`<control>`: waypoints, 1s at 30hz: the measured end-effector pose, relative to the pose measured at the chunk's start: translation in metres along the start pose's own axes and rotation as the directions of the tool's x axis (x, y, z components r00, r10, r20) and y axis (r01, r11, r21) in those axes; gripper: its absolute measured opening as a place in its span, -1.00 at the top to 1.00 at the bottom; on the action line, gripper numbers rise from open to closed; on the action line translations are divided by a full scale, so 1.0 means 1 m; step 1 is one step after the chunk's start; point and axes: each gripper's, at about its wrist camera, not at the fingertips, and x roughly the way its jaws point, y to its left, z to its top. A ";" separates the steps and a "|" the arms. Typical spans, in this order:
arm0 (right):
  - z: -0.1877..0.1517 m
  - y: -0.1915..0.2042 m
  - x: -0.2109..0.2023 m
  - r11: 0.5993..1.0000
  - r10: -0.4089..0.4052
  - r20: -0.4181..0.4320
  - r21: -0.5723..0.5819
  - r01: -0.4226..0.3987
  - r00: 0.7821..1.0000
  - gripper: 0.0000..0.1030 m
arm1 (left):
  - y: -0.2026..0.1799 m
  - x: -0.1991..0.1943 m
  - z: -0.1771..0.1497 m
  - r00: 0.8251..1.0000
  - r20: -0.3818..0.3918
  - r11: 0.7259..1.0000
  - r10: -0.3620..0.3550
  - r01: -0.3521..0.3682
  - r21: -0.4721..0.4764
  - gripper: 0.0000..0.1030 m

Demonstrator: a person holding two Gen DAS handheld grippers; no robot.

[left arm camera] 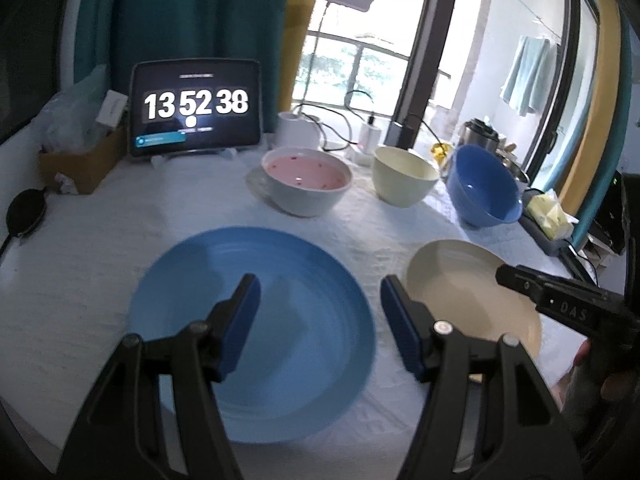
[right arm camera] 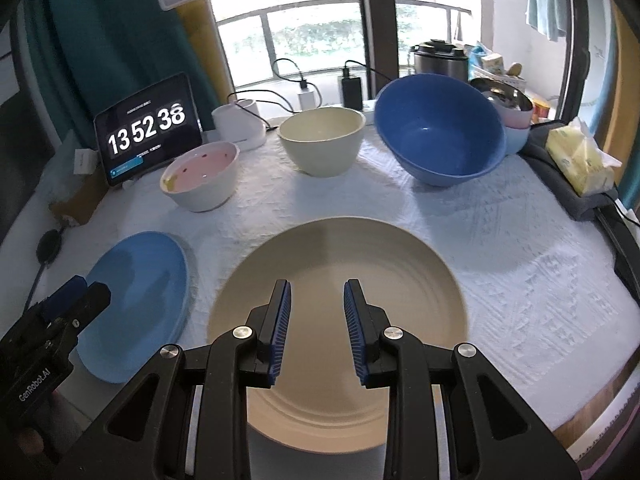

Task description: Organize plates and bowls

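White textured cloth-covered table, window behind. Left gripper agape above round blue plate; right gripper narrowly apart, empty, above round cream plate. Probably approach stage; next needs rim grasp.

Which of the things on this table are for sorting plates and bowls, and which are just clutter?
For the job: blue plate, cream plate, pink bowl, cream bowl, blue bowl.

Lying about: tablet clock, tissue pack, cardboard box, charger.
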 end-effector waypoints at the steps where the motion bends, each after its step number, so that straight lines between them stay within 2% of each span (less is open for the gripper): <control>1: 0.000 0.003 0.001 1.000 0.003 -0.001 -0.003 -0.003 1.000 0.43 | 0.004 0.000 0.000 1.000 0.001 1.000 0.007 -0.007 -0.004 -0.24; 9: 0.005 0.036 0.014 0.998 0.018 -0.030 -0.052 -0.019 0.999 0.43 | 0.037 0.000 0.001 0.999 0.003 0.997 0.054 -0.054 -0.047 -0.24; 16: 0.007 0.062 0.030 0.996 0.029 -0.060 -0.088 -0.034 0.998 0.43 | 0.063 0.000 0.001 0.990 0.018 0.988 0.143 -0.141 -0.060 -0.24; 30: 0.009 0.101 0.069 0.989 0.066 -0.125 -0.122 -0.081 0.990 0.43 | 0.108 0.014 -0.004 0.972 -0.027 0.967 0.233 -0.235 -0.100 -0.24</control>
